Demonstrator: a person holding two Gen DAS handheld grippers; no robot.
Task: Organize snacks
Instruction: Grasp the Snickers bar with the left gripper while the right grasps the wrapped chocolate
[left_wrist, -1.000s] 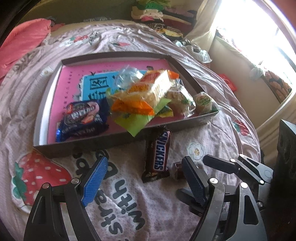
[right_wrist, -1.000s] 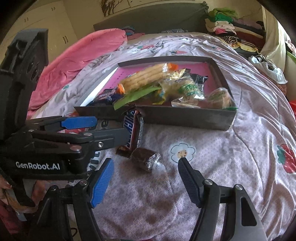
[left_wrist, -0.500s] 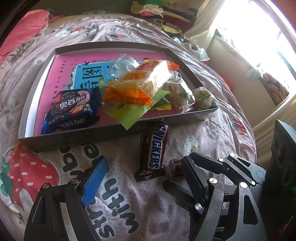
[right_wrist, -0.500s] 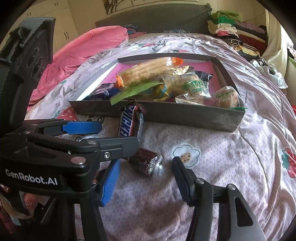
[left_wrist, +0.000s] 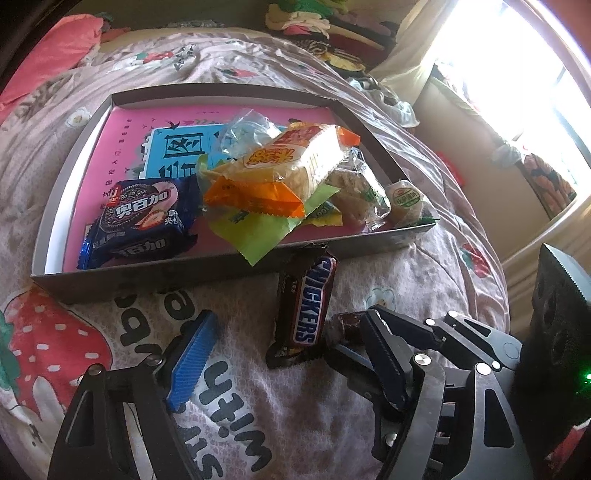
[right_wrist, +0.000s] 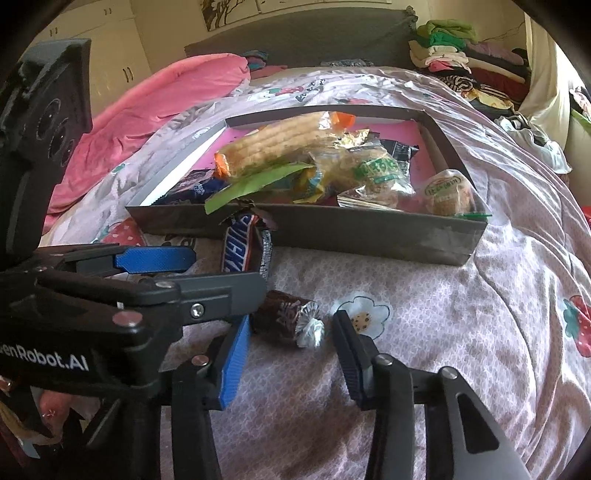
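A grey box (left_wrist: 155, 275) (right_wrist: 369, 232) with a pink bottom lies on the bed and holds several snack packs. A Snickers bar (left_wrist: 308, 308) (right_wrist: 242, 247) lies on the bedspread against the box's near wall. A small brown foil-wrapped candy (right_wrist: 286, 323) (left_wrist: 345, 325) lies just right of it. My left gripper (left_wrist: 291, 363) is open, its fingers on either side of the Snickers bar's near end. My right gripper (right_wrist: 291, 360) is open, its fingers on either side of the brown candy, close to it. In the right wrist view the left gripper (right_wrist: 207, 277) sits in front of the candy's left end.
The bedspread (right_wrist: 461, 332) has strawberry and flower prints. A pink blanket (right_wrist: 155, 107) lies at the far left. Folded clothes (right_wrist: 461, 59) are stacked at the head of the bed. A bright window (left_wrist: 517, 74) is on the right.
Both grippers have moved forward and down toward the bedspread. The right gripper's fingers have narrowed around the brown candy. The Snickers bar and candy have not moved.
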